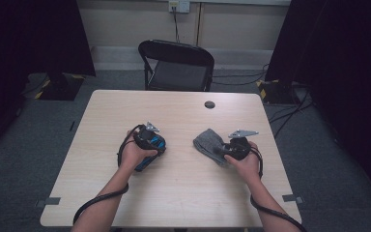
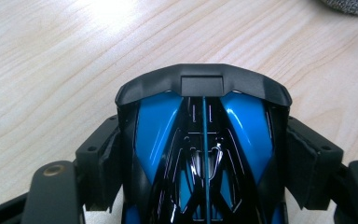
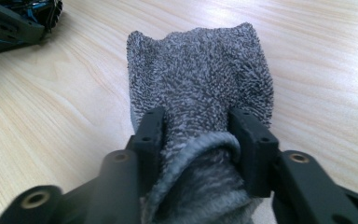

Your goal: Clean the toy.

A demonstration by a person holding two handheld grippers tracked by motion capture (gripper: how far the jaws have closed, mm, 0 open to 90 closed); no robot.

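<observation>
The left tool (image 1: 155,144) is clamped on a glossy blue-and-black plastic toy car (image 2: 204,154), its pads pressed to both flanks, and the car is held low over the pale wooden table (image 1: 183,193), left of centre. The right tool (image 1: 221,150) is set around a grey fuzzy terry sock (image 3: 200,79) (lying flat, right of centre); whether its pads still press the bunched cuff cannot be told.

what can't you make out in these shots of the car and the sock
- Toy car: its rear runs off the bottom edge of the left gripper view; in the high view the hand covers most of it.
- Sock: its opening end is cut off by the bottom edge of the right gripper view, between the right gripper jaws.
- Dark disc on the table: too small to identify.
</observation>
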